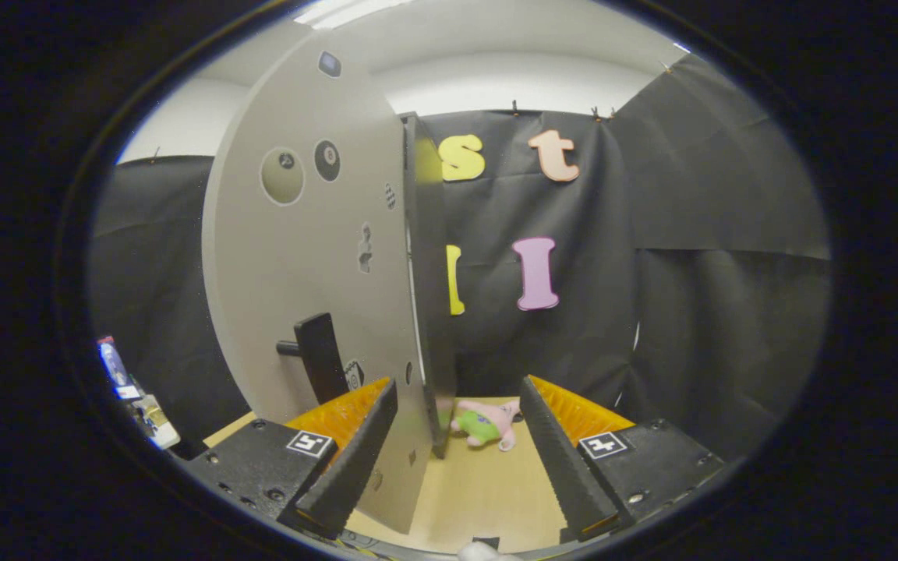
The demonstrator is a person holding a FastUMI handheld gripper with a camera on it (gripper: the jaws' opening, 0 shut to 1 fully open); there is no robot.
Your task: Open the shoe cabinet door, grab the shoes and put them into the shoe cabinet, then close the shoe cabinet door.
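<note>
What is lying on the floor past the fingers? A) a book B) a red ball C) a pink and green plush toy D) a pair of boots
C: a pink and green plush toy lies on the wooden floor just beyond the open fingers, beside the edge of the cabinet door.

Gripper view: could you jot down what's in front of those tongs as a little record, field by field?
tongs: open, nothing held between the fingers
cabinet door: grey panel, swung open, its edge standing just ahead of the gap between the fingers
door handle: dark bar on the door's face, above the left finger
plush toy: pink and green, lying on the wooden surface beyond the fingers, beside the door's edge
shoes: cannot tell from this view
</note>
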